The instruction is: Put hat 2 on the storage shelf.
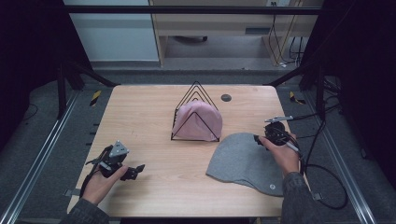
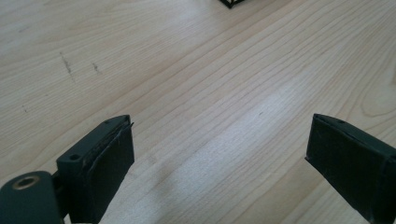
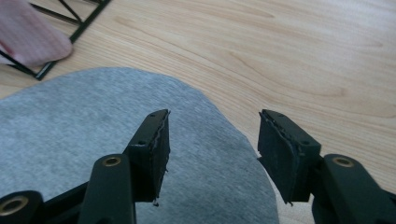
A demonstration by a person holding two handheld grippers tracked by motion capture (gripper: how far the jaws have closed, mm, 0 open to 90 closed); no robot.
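Observation:
A grey beanie (image 1: 243,161) lies flat on the wooden table (image 1: 140,116) at the front right. A pink beanie (image 1: 198,119) hangs in a black wire rack (image 1: 196,91) at the table's middle. My right gripper (image 1: 258,139) hovers over the grey beanie's right edge. In the right gripper view its jaws (image 3: 212,135) stand partly open above the grey beanie (image 3: 93,121), straddling its rim without pressing on it. The pink beanie (image 3: 28,37) and rack (image 3: 79,25) are at the upper left there. My left gripper (image 1: 135,170) is low over bare wood at the front left, open (image 2: 219,135) and empty.
A small dark round grommet (image 1: 226,97) sits in the tabletop behind the rack. Black cables trail off the table's right side (image 1: 322,182). Metal frame rails run along both sides of the table. A corner of the rack (image 2: 231,3) peeks in at the top of the left gripper view.

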